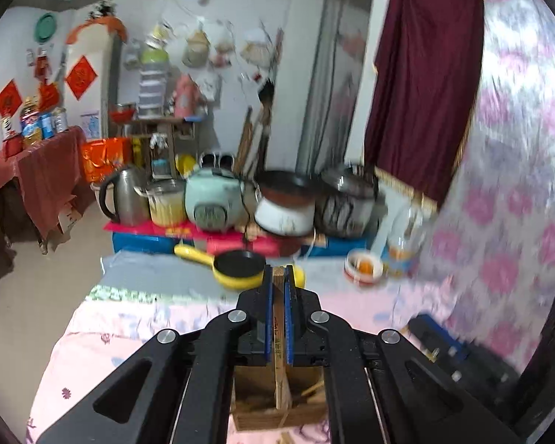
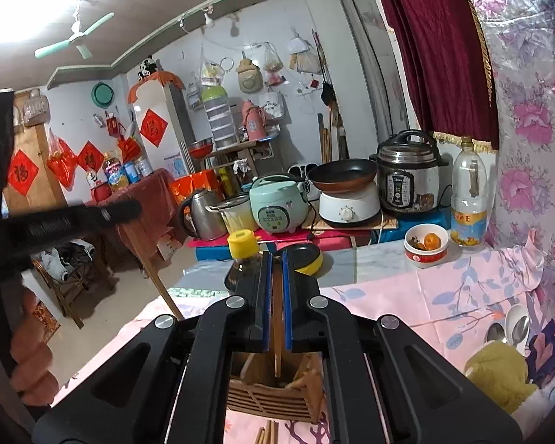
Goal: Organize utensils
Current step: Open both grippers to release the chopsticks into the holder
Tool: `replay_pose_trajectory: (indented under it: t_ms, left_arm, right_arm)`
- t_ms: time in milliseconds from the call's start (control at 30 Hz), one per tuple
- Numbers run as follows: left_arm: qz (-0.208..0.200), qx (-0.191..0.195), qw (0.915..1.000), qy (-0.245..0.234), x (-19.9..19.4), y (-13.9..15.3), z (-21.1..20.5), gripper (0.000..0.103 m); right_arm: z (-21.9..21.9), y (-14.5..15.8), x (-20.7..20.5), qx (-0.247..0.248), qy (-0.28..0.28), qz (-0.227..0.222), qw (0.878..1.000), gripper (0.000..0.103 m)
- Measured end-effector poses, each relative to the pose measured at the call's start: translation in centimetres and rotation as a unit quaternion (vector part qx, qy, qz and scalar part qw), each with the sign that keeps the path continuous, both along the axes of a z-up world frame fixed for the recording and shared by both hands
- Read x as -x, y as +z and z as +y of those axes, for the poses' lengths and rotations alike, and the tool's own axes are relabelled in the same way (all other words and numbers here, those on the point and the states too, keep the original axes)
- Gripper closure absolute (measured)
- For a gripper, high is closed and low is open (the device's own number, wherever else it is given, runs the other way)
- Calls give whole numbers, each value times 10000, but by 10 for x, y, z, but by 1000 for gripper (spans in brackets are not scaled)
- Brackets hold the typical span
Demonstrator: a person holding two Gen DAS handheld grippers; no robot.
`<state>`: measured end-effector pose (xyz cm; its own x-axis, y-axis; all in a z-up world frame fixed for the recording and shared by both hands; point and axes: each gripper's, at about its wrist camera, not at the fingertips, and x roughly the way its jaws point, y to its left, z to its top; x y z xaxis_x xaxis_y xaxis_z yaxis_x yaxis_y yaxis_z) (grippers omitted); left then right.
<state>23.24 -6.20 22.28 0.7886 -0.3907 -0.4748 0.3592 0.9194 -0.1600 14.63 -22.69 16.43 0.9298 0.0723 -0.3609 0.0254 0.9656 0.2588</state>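
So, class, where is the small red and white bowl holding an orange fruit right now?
In the right wrist view, the red and white bowl sits on the table's right side, beside the clear plastic bottle, below the pressure cooker.

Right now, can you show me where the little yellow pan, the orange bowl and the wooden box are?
yellow pan (image 1: 238,263): left wrist view, on its black inside.
orange bowl (image 2: 425,255): right wrist view, on its red-and-white outer wall.
wooden box (image 2: 273,403): right wrist view, on its slatted front.

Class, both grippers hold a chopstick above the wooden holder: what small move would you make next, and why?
Probably lower the left gripper a little and open its jaws. They are shut on a chopstick that hangs over the wooden holder, so it should drop inside. The right gripper grips another chopstick too.
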Motion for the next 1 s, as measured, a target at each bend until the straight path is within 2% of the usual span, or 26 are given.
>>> replay_pose_trajectory:
  t_ms: [67, 133, 233, 267, 300, 333, 367, 400, 533, 567, 633, 700, 767, 867, 1000]
  left_arm:
    - [-76, 22, 9999, 130, -2, 0, 0, 97]
    - [-54, -30, 9997, 229, -10, -17, -3, 97]
    - [232, -40, 9996, 153, -21, -52, -4, 97]
    - [328, -51, 9993, 175, -23, -61, -2, 93]
    - [495, -24, 9986, 168, -25, -75, -1, 74]
    - [579, 55, 9982, 132, -25, -82, 2, 62]
    - [571, 120, 9981, 171, -23, -86, 7, 39]
    - [478, 184, 9982, 310, -17, -87, 14, 28]
    - [208, 209, 9989, 374, 2, -80, 29, 13]
    - [133, 188, 9989, 414, 8, -78, 32, 6]
    - [-73, 106, 9986, 517, 24, -74, 39, 6]
    - [-195, -88, 9982, 567, 38, -75, 42, 6]
    - [-280, -371, 9969, 638, 52, -82, 43, 6]
    - [-275, -768, 9943, 689, 67, -101, 42, 6]
    - [-33, -1195, 9906, 659, 87, -136, 42, 6]
  right_arm:
    - [2, -1, -2, 19, 1, -8, 10000, 97]
    - [3, -5, -4, 33, 6, 18, 10000, 97]
    - [5, -18, -8, 11, 82, 173, 9998, 93]
    - [5, -23, -9, -17, 141, 239, 9996, 91]
    - [4, -26, -9, -28, 144, 292, 9995, 89]
    - [3, -28, -8, -24, 118, 312, 9994, 87]
    - [1, -28, -6, -27, 100, 302, 9995, 84]
    - [-1, -28, -4, -36, 102, 270, 9996, 81]
    - [-5, -26, 11, -3, 37, 135, 9999, 66]
    - [-5, -26, 15, 3, 25, 111, 9999, 62]
    - [-6, -28, 26, -24, 2, 54, 10000, 53]
    - [-8, -32, 40, -74, -45, -5, 10000, 28]
    - [-9, -38, 54, -105, -145, -68, 9998, 13]
    - [-10, -48, 72, -26, -209, -76, 9998, 6]
    - [-6, -62, 87, 112, -57, 150, 9998, 6]
